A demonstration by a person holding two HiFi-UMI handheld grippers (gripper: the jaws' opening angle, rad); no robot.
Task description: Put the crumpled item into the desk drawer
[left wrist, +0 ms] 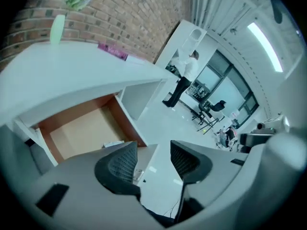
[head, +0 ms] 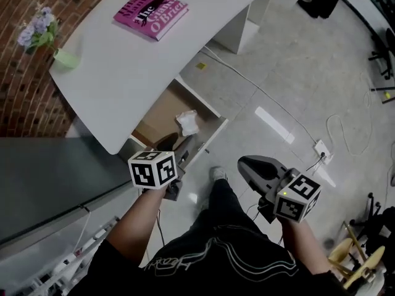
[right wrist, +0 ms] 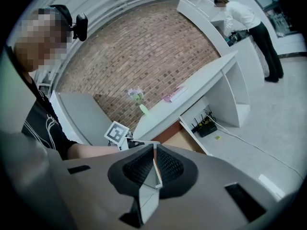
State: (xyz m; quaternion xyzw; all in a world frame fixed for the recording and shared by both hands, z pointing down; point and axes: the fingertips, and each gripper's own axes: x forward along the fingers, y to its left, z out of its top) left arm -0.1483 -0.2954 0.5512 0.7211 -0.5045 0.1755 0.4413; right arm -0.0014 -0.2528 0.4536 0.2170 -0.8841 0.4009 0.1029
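Note:
The crumpled white item (head: 187, 123) lies inside the open desk drawer (head: 208, 112), near its front right corner. My left gripper (head: 176, 145) hovers at the drawer's front edge, just short of the item. In the left gripper view the left gripper (left wrist: 153, 159) stands open with nothing between its pads. A bit of the crumpled item (left wrist: 113, 144) peeks out behind the left jaw, on the drawer's wooden bottom (left wrist: 81, 128). My right gripper (head: 244, 163) hangs over the floor to the right of the drawer. In its own view the right gripper (right wrist: 154, 150) is shut and empty.
A pink book (head: 150, 12) and a vase of flowers (head: 46, 39) sit on the white desk top (head: 117, 73). A grey cabinet (head: 43, 177) stands at the left. A cable and socket (head: 321, 148) lie on the floor. A person (left wrist: 184, 80) stands far off.

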